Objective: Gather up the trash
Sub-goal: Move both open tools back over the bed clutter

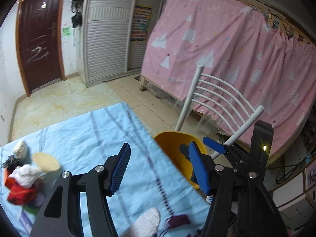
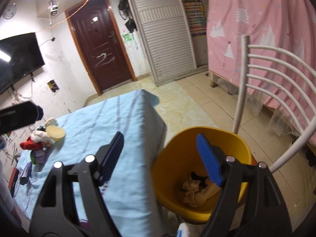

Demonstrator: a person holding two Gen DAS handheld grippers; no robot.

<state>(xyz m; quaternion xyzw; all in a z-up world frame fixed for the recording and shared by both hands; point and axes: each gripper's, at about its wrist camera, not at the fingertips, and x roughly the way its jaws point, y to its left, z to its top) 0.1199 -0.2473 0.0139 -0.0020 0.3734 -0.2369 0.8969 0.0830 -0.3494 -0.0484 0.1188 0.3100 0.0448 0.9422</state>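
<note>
Two blue pads of the left tool (image 1: 160, 169) stand apart with nothing between them, over the near edge of the bench (image 1: 98, 130) in its pale blue striped cloth. Close below them in the left view a white fuzzy sleeve end (image 1: 146, 223) shows.

Right tool (image 2: 160, 158) is likewise spread wide and empty, one pad over the bench edge and the other over the single yellow bin (image 2: 199, 207). That bin stands on the floor just beside the bench corner, with one white chair (image 2: 276, 75) right behind it. Crumpled beige and dark scraps (image 2: 197, 187) lie at its bottom; I cannot count them.

Remaining trash sits in one heap (image 2: 37, 144) at the far left of the bench: a red wad, a white crumpled paper, one round pale lid or cup touching them, and some green and purple bits too blurred to number. From the right view the left tool's black body shows at the left edge, near that heap.

One brown door (image 2: 100, 45), one white slatted wardrobe (image 2: 167, 39) and one pink curtain (image 2: 266, 19) stand beyond.
</note>
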